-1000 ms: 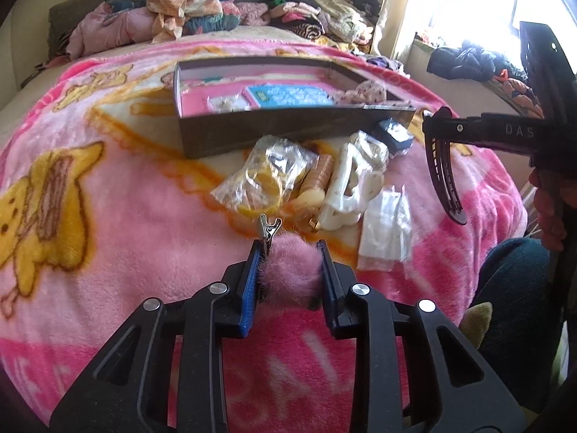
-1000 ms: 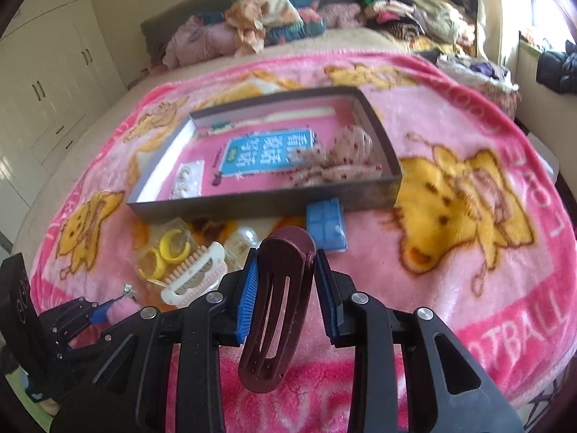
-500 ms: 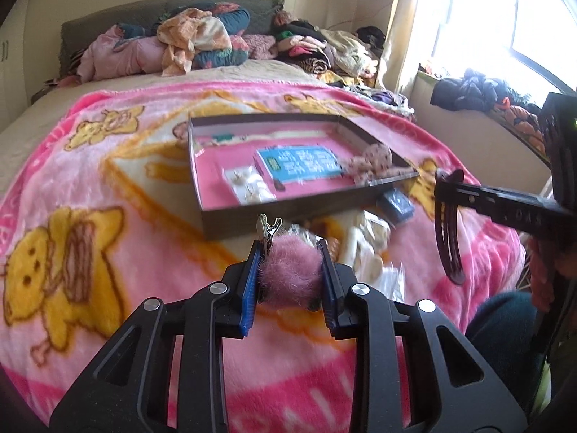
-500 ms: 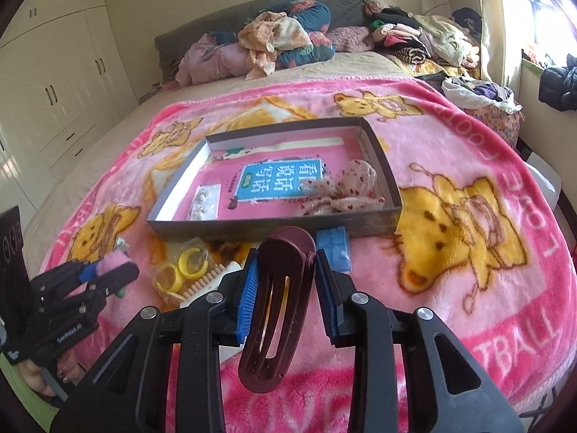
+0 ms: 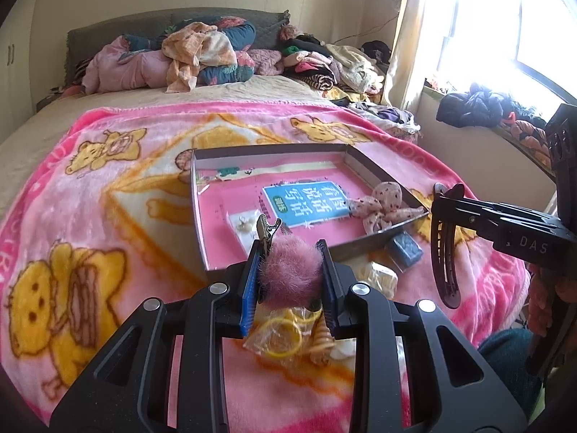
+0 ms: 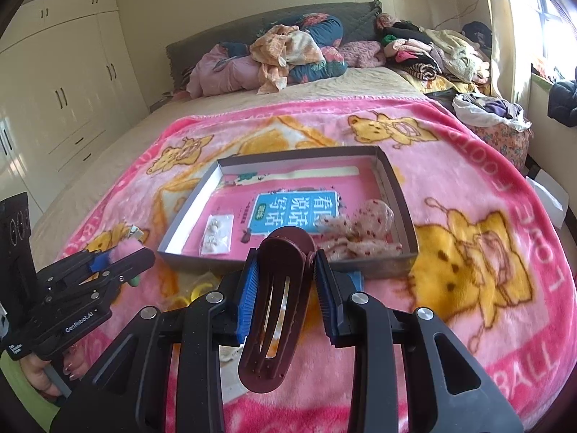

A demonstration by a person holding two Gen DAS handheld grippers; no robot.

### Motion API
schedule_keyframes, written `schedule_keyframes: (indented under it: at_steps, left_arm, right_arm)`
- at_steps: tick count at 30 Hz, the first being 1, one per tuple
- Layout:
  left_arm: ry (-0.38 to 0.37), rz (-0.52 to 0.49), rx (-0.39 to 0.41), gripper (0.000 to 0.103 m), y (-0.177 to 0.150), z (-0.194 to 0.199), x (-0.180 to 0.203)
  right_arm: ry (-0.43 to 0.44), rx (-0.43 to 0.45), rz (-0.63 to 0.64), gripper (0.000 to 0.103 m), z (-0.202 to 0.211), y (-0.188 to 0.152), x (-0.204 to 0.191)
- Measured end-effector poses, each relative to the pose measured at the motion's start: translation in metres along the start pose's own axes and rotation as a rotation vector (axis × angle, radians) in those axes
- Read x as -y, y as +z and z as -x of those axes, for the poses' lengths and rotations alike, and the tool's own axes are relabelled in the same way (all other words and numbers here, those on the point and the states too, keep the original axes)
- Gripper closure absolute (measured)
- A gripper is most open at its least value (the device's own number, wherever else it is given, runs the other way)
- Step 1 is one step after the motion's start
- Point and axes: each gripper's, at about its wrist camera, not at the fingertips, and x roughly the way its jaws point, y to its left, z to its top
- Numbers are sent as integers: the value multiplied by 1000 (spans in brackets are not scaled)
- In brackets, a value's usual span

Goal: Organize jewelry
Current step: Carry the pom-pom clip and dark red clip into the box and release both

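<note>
Two grips | left gripper point(image 5: 290, 270) clamps pompom clip point(image 5: 291, 274) | right gripper point(image 6: 286, 288) clamps maroon barrette point(image 6: 277, 310), slots visible here

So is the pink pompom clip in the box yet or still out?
Out. The left gripper is shut on the pompom clip, short of the box.

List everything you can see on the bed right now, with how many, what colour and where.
Blanket: one, pink with yellow bears, over bed.
Box: one, grey, pink inside, on blanket.
Booklet: one, blue, in box.
Fabric bow: one, pink spotted, box's right end.
Earring bag: one, clear, box's left end.
Yellow bands: bagged, before box.
Blue packet: one, before box.
Clothes pile: mixed, bed's head.
Left gripper: shut on pink pompom clip.
Right gripper: shut on maroon hair clip.
</note>
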Motion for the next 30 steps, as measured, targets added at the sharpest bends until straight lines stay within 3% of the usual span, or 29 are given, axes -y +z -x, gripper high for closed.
schedule_keyframes:
  at_steps: [30]
  left_arm:
    - [9, -6, -13, 82, 36, -61, 13]
  right_arm:
    - [-39, 82, 0, 74, -46, 80, 25]
